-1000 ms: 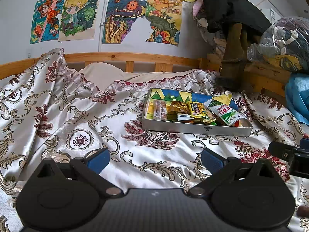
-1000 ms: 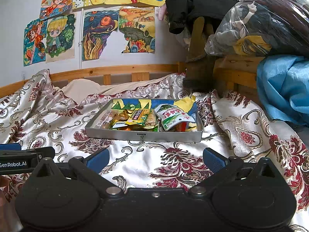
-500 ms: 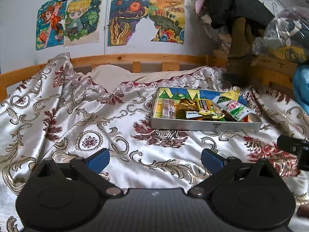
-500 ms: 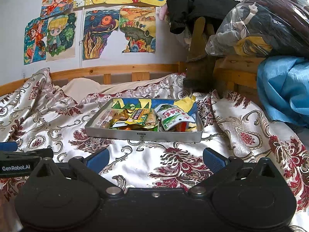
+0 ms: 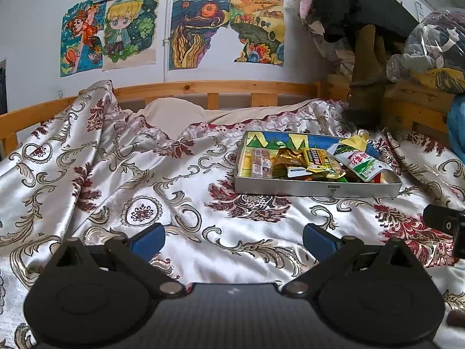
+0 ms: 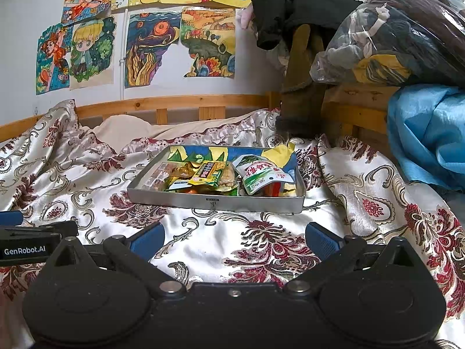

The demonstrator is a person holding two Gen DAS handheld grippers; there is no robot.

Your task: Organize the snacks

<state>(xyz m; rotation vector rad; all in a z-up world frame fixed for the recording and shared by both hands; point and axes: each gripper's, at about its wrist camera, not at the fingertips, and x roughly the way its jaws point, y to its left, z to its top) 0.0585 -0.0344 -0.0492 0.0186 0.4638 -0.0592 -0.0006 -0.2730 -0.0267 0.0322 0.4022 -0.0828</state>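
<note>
Shallow rectangular metal tray (image 6: 215, 202), filled with crinkled foil snack packets (image 6: 207, 173), laid on glossy brocade bedspread (image 6: 261, 241). Left tongs (image 5: 234, 237) and right tongs (image 6: 234, 236) held spread wide, empty, near tray's front wall.

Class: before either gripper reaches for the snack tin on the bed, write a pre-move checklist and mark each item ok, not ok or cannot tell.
1. Left gripper open and empty: ok.
2. Right gripper open and empty: ok.
3. Tin sitting flat on the bedspread: cannot tell; the cloth is rumpled.
4. Bare bedspread between both grippers and the tin: ok.
5. Snacks tidy: not ok; the green and white pouch and the yellow packet lie heaped on other packets.
</note>
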